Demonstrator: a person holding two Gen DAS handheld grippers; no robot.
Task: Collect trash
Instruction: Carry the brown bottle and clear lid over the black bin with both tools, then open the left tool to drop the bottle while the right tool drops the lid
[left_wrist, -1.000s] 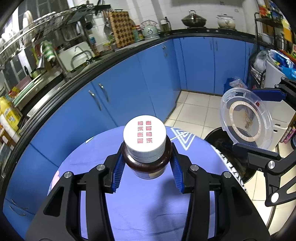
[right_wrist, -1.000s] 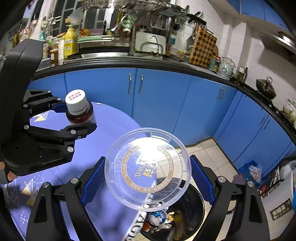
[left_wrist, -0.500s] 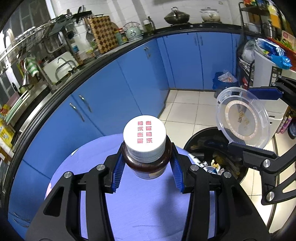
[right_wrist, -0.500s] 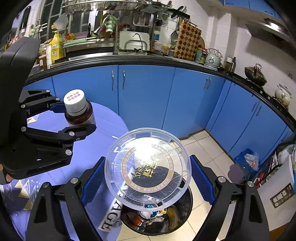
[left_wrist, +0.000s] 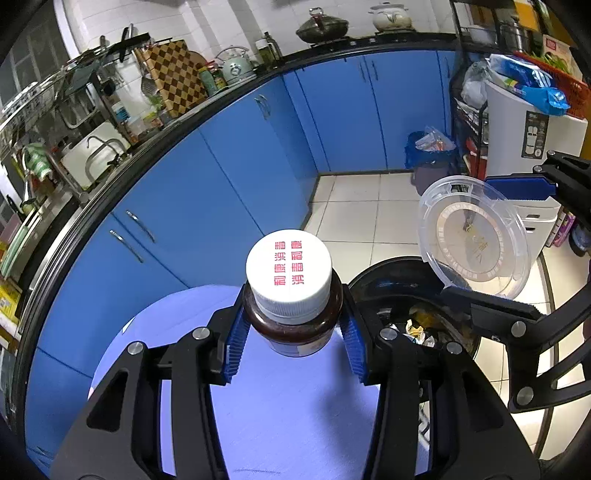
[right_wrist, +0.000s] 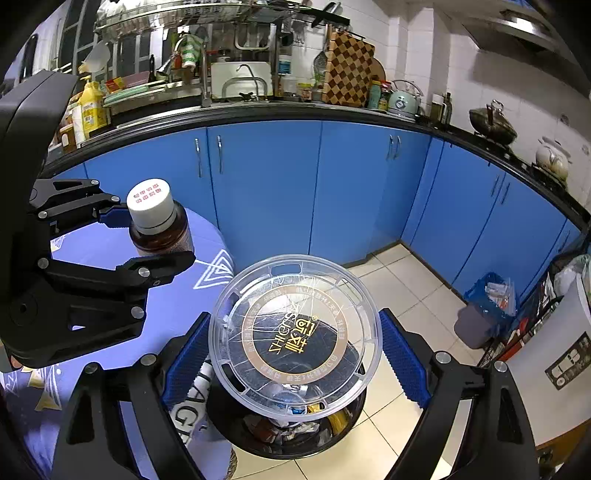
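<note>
Bottle and lid over the bin

Trash sits in both my tongs. My left gripper (left_wrist: 293, 341) pinches a brown bottle (left_wrist: 295, 325) with a white cap, its blue pads pressed on the glass shoulders; the bottle stands upright above the purple tablecloth (left_wrist: 280, 417), near the table's edge. My right gripper (right_wrist: 291, 354) is spread wide yet clamped on a clear round plastic lid (right_wrist: 295, 336), one blue pad at each side of its rim, and the lid lies almost flat.

Directly under the lid is the black trash bin (right_wrist: 332, 439), open-topped, with wrappers and scraps already inside. It stands on the tiled floor just beside the table. In the left view the lid (left_wrist: 474, 236) hangs over the bin's far rim (left_wrist: 380, 273), to the right of the bottle.

Round about: blue cabinets (right_wrist: 266, 184) under a dark counter, a checkered board (right_wrist: 347, 70), a kettle (right_wrist: 402, 98), and a small bin with a blue bag (right_wrist: 484, 306) in the corner. Nothing lies between the lid and the bin's mouth; the tablecloth's edge is between the bottle and the bin.
</note>
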